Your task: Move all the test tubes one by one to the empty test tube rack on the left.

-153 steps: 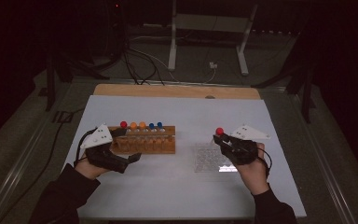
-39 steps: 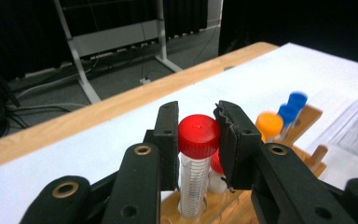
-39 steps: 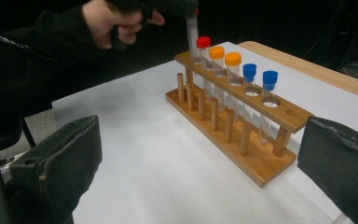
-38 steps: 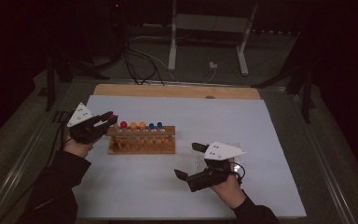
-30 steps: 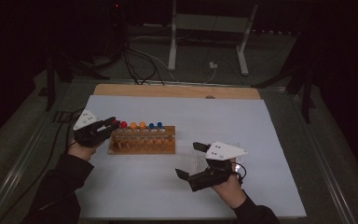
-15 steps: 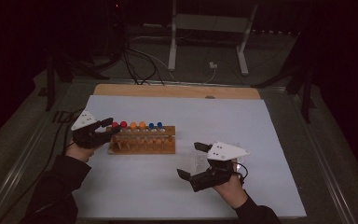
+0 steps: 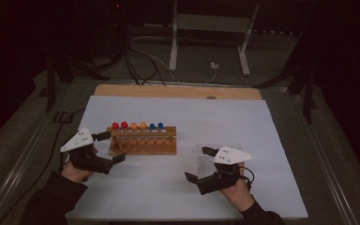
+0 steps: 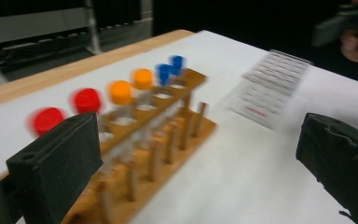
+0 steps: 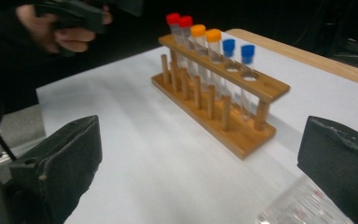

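While the left tool (image 7: 107,147) stands with its jaws wide apart just off the left end of the wooden rack (image 7: 143,140), nothing lies between them; they have just been opening, and the two red-capped tubes (image 7: 120,125) at that end sit upright in their holes. The rack stands left of the middle of the white table (image 7: 225,117), with two orange-capped tubes (image 7: 138,126) and two blue-capped tubes (image 7: 156,126) further right along it.

To my eye the step in hand is the let-go after seating a tube. Done well, the left tool draws straight away from the rack's end with its jaws kept wide, so neither brushes a red cap or nudges the rack sideways.

The right tool (image 7: 200,164) is also open and empty, hovering at the near right over a clear plastic packet (image 7: 211,152) that lies flat on the table.

That packet carries rows of dark print and a red line, but it is too blurred to read. I see no brand or label on the tubes or rack.
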Tool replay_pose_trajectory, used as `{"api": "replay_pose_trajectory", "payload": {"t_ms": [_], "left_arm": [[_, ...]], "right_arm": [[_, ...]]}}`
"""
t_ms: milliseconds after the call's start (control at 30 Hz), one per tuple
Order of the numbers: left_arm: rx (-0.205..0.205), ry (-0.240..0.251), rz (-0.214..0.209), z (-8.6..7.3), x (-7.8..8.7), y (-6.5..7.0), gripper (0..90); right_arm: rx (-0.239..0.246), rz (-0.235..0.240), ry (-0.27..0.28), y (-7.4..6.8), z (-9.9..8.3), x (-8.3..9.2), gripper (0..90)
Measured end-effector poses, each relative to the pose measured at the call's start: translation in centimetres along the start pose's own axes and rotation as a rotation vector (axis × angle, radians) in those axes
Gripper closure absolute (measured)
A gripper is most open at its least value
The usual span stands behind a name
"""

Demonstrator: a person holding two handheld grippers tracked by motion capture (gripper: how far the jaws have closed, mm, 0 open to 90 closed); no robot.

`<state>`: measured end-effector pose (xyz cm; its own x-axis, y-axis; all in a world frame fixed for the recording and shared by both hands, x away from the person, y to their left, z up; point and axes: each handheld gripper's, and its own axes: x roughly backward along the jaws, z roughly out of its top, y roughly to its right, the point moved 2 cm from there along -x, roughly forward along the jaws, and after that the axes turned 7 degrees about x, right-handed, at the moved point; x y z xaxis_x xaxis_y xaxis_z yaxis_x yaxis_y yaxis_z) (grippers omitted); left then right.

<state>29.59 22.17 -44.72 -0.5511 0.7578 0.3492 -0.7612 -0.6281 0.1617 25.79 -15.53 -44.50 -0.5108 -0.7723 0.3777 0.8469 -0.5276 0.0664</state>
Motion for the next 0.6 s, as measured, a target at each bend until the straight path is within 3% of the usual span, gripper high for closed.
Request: {"api": "replay_pose_trajectory", "payload": {"t_ms": [267,333,600], "left_arm": [[-0.052,-0.013,-0.085,-1.7,-1.0,3.7,0.5],[-0.045,0.000,-0.116,-2.1,-1.2,4.5,0.5],[-0.058,-0.036,-0.177,-4.5,-2.6,6.2,0.5]], "right_arm": [[0.005,-0.039,-0.020,0.4,-1.7,0.7,0.0],[0.013,-0.044,-0.024,0.4,-2.2,0.8,0.0],[0.050,-0.081,-0.069,0.5,-4.1,1.7,0.0]]}}
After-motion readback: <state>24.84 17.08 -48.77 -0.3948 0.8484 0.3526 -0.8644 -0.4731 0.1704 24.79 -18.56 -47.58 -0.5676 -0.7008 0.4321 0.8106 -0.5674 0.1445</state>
